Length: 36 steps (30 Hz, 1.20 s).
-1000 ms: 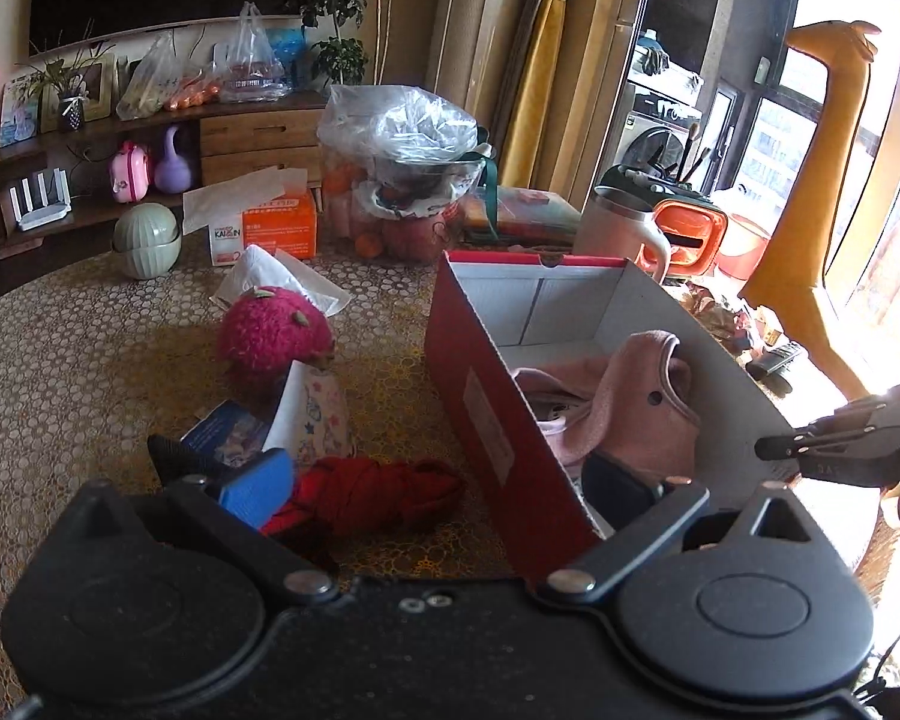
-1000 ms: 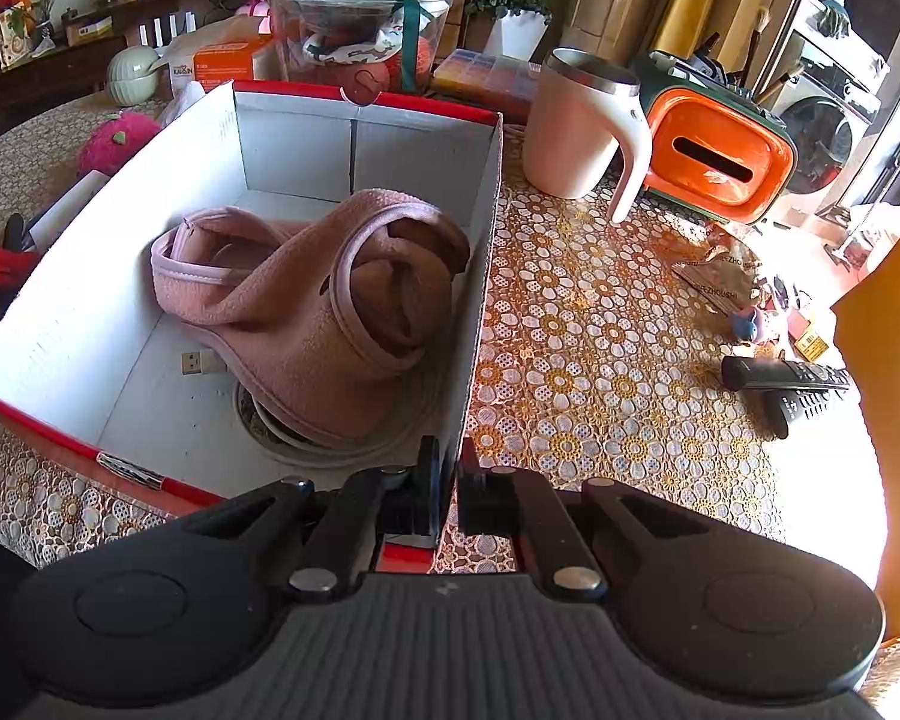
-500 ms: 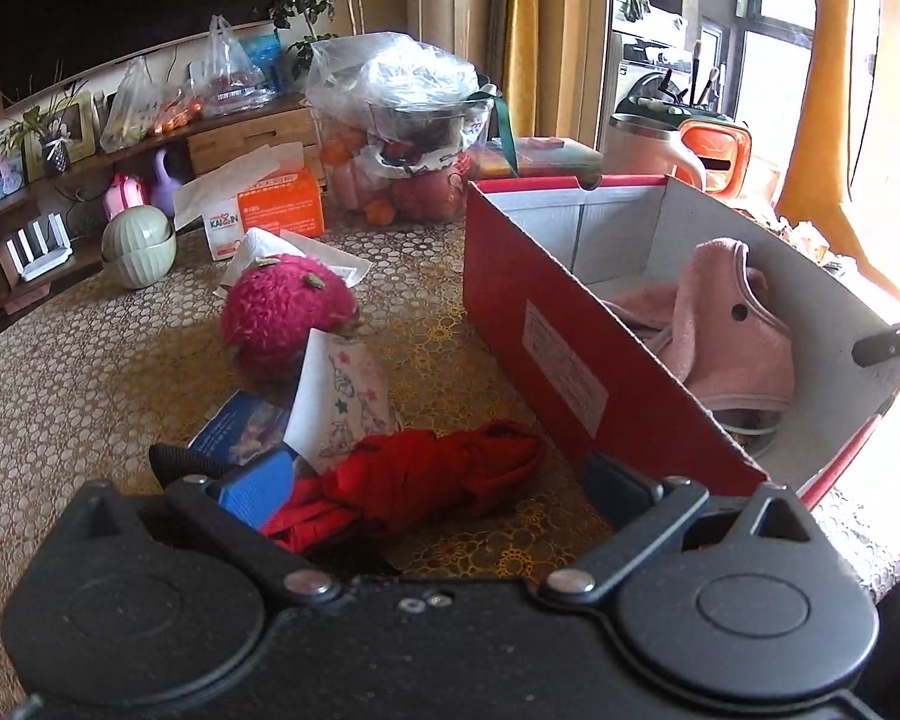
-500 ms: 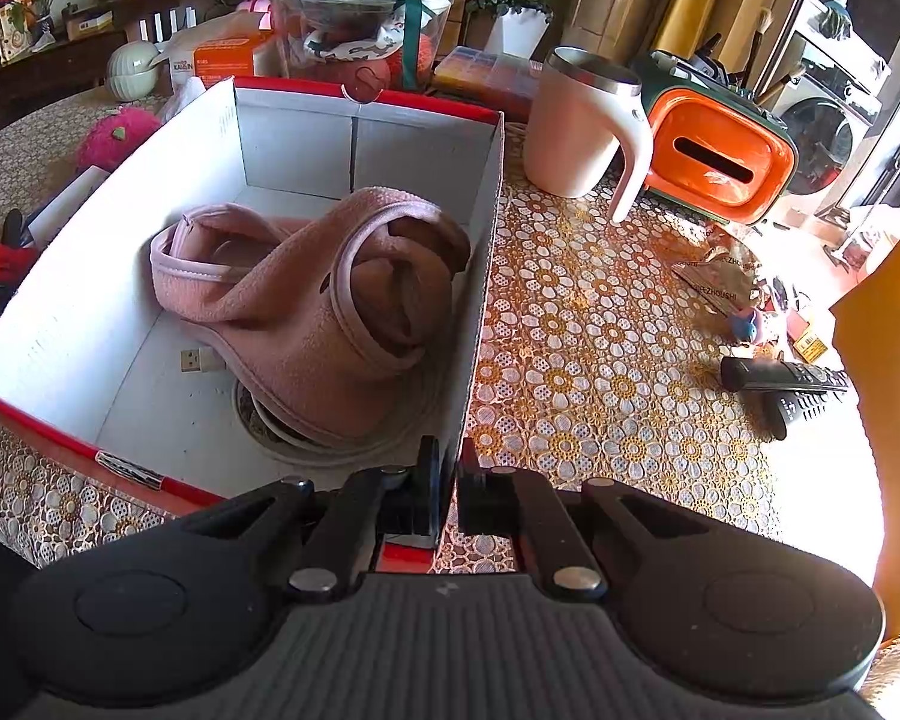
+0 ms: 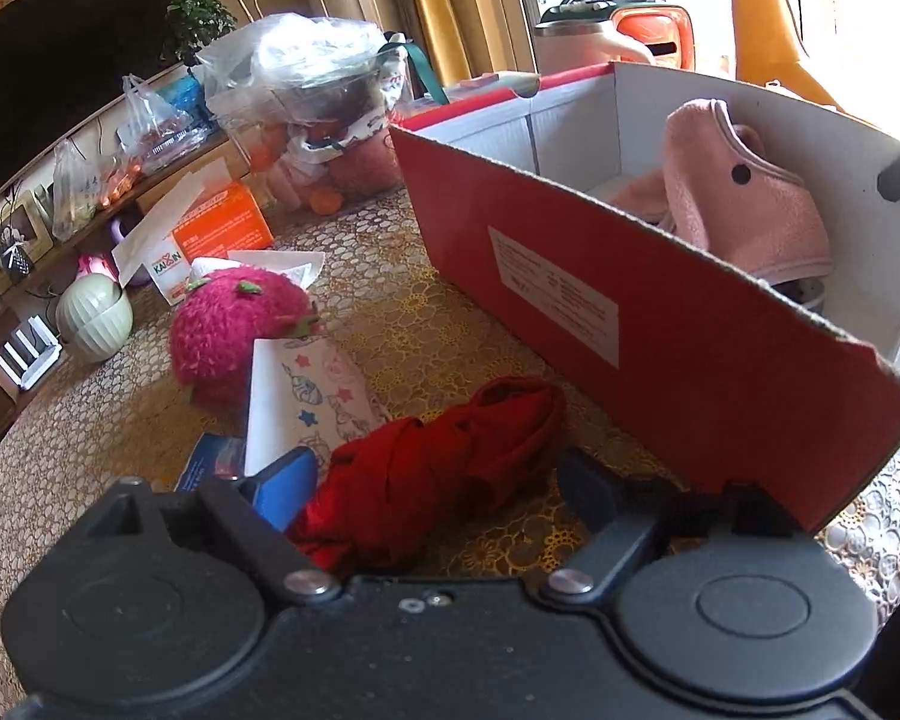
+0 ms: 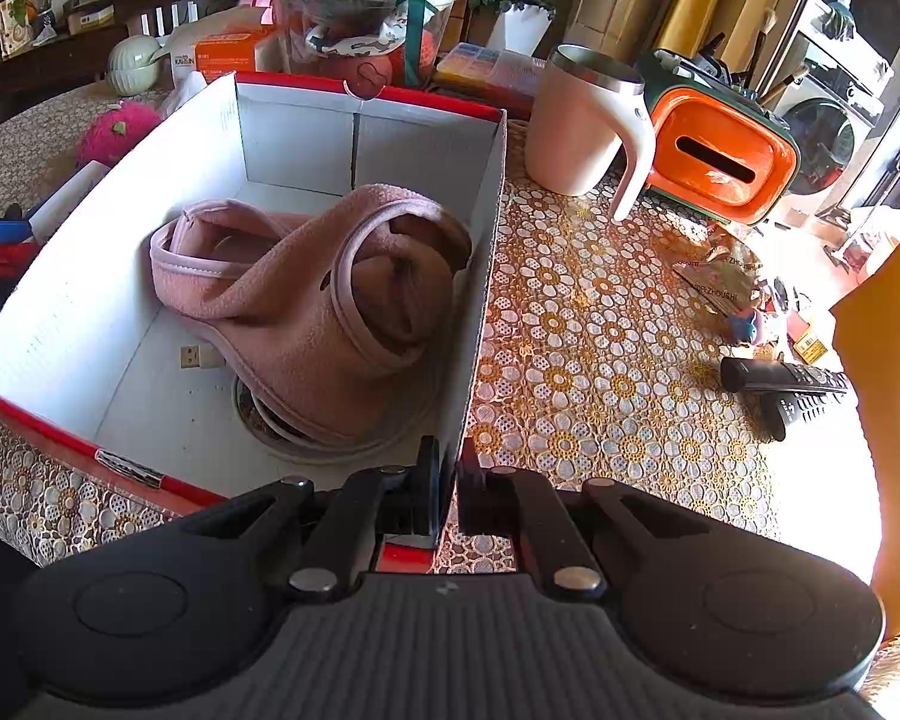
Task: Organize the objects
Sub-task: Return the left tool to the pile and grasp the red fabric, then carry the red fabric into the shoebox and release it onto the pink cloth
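Closing round the red cloth bundle point(image 5: 444, 468), left tool point(image 5: 432, 480) has jaws apart, pads not yet pressing; cloth lies on bench point(image 5: 426, 324) beside shoebox point(image 5: 630, 324). Right tool point(image 6: 447, 480) is clamped on box wall w/ pink fleece point(image 6: 330, 300) inside. Risk: loose folds slip out, or snag box edge.
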### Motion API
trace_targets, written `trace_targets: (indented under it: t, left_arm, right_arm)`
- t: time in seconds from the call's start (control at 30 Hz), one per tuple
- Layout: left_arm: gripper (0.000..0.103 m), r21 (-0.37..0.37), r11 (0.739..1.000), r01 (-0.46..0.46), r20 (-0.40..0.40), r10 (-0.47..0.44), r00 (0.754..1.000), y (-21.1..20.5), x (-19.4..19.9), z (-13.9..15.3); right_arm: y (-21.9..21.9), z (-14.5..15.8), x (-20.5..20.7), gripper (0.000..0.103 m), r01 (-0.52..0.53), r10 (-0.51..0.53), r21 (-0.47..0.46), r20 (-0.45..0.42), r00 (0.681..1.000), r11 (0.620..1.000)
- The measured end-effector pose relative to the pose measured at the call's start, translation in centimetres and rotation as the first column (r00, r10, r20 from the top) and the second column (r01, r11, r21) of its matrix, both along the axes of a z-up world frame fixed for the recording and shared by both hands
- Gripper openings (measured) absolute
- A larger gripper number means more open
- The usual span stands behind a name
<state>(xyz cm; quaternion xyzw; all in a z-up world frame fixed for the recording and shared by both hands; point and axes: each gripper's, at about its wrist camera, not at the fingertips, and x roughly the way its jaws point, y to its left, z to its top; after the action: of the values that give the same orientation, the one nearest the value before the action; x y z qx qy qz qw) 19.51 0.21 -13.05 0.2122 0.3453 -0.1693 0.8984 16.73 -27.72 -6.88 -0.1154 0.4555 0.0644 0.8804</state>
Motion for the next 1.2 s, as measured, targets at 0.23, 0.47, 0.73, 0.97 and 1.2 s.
trace_targets:
  t: [0.23, 0.47, 0.73, 0.97, 1.2]
  left_arm:
    - [0.063, -0.004, 0.999, -0.044, -0.022, 0.043, 0.999, 0.5, 0.9, -0.4]
    - [0.041, -0.042, 0.997, -0.063, -0.035, 0.062, 0.997, 1.2, 0.8, 0.3]
    - [0.039, -0.132, 0.983, -0.129, -0.034, 0.126, 0.991, 2.0, -0.2, 3.3]
    - [0.039, -0.276, 0.945, -0.177, -0.062, 0.166, 0.984, 2.7, -1.4, 7.4]
    - [0.039, -0.394, 0.900, -0.188, -0.098, 0.162, 0.982, 2.6, -2.0, 10.9]
  right_arm:
    - [0.1, 0.0, 0.1, 0.006, 0.000, 0.000, 0.000, 0.000, 1.000, 1.000]
    - [0.1, 0.0, 0.1, 0.006, 0.000, 0.000, -0.001, 0.000, 1.000, 1.000]
    - [0.1, 0.0, 0.0, 0.006, 0.002, -0.002, -0.002, -0.001, 1.000, 1.000]
    - [0.0, 0.0, 0.0, 0.006, 0.002, -0.002, -0.002, -0.001, 1.000, 1.000]
    - [-0.1, 0.1, 0.0, 0.006, 0.004, -0.004, -0.003, -0.001, 1.000, 1.000]
